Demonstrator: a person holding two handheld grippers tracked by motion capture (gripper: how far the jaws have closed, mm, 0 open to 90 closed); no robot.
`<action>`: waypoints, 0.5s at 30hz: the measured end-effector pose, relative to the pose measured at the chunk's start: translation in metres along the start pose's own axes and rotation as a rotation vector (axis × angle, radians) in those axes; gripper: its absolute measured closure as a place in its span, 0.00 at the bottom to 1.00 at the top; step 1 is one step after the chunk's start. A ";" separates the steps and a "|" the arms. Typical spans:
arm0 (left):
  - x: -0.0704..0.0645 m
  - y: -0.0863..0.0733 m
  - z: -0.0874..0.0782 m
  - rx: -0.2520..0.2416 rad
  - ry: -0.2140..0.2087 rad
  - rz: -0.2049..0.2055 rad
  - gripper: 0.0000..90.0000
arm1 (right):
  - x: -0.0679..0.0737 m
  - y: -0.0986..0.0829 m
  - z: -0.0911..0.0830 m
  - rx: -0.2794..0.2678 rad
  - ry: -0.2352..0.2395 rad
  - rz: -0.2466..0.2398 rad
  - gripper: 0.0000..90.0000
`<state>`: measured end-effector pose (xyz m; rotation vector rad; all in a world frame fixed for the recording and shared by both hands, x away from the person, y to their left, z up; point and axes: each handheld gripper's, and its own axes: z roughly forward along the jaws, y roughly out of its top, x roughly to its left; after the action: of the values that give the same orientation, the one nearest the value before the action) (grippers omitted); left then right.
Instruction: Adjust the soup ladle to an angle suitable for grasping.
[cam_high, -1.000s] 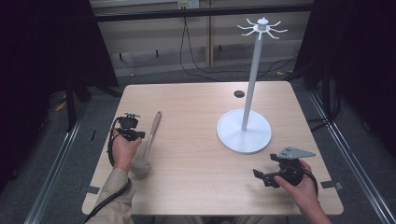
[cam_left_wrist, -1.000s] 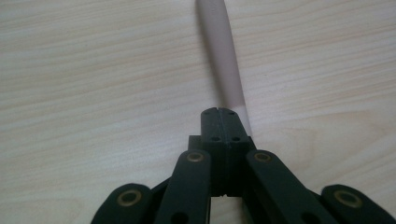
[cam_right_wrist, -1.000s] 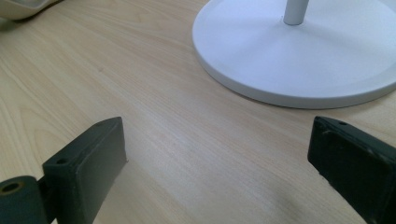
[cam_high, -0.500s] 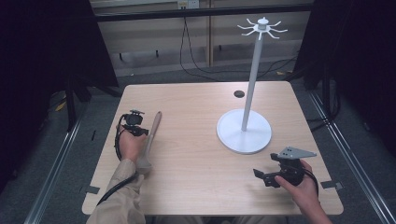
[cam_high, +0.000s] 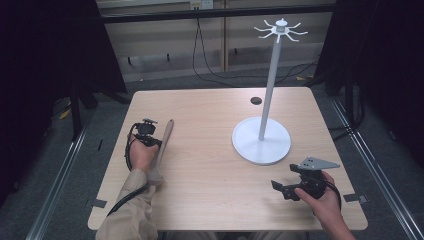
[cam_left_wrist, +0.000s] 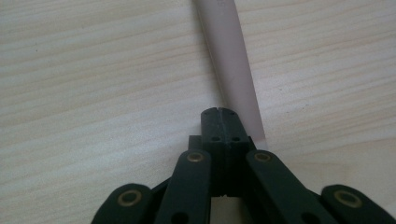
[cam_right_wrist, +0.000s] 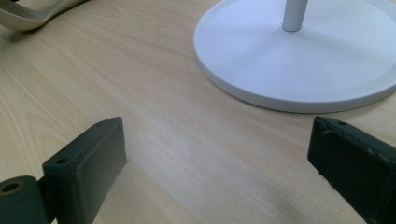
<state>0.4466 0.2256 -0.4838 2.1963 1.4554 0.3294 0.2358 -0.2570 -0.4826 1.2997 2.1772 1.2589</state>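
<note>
A pale wooden table (cam_high: 215, 195) with fine straight grain and a matt, smooth finish carries a white stand (cam_high: 261, 140) whose round base looks smooth and satin-painted, its pole a dull grey-white metal. The beige spatula (cam_high: 161, 150) appears to be smooth, matt plastic or silicone. The left gripper (cam_left_wrist: 219, 116) and right gripper (cam_right_wrist: 219, 158) show matt black plastic jaws; the left carries brass-coloured rivets.

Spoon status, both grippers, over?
Left gripper jaws shut, empty, beside the spoon handle. Right gripper jaws open, idle near the white stand. Spoon flat on the table, nothing blocking it.
</note>
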 end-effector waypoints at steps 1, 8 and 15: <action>0.000 0.000 0.000 0.000 -0.003 -0.003 1.00 | 0.000 0.000 0.000 0.000 0.000 -0.001 0.04; 0.000 0.001 0.000 -0.007 -0.045 0.019 1.00 | 0.001 0.001 0.001 0.001 0.004 -0.003 0.04; -0.014 0.005 0.005 -0.008 -0.085 0.067 1.00 | 0.002 0.002 0.003 0.001 0.016 -0.003 0.04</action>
<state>0.4474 0.2094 -0.4848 2.2278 1.3354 0.2604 0.2382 -0.2532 -0.4825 1.2903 2.1897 1.2714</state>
